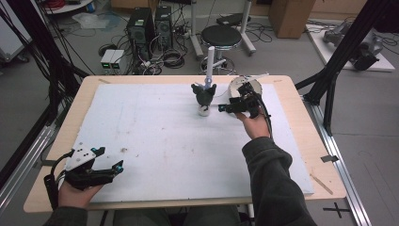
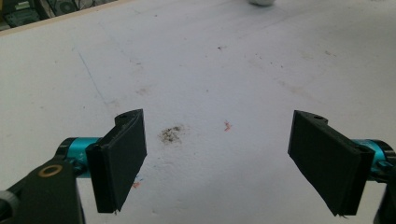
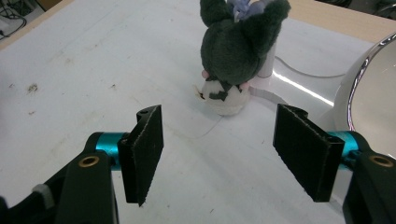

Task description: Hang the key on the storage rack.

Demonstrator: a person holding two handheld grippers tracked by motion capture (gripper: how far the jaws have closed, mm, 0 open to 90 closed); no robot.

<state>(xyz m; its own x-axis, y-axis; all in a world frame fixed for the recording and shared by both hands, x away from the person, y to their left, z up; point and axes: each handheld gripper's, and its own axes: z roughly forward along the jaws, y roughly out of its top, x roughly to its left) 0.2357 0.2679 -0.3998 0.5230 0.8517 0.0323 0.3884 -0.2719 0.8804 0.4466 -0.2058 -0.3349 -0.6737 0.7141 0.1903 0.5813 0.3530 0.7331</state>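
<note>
One plush toy [image 1: 204,97], one round mirror [image 1: 244,85], two claws [image 1: 117,167] [image 1: 221,108].

Plush toy [image 1: 204,96] far on the table [image 1: 291,141], round mirror [image 1: 236,86] just right of it.

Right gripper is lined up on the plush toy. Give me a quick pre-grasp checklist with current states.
1. Right gripper open, nothing held: ok.
2. Plush toy ahead between the jaws, not yet reached: ok.
3. Toy upright on the white mat: ok.
4. Clearance: white post directly behind toy, round mirror close at the side: not ok, go slowly.
5. Left gripper open, parked at the near corner: ok.
6. Whether toy touches the post: cannot tell.
</note>
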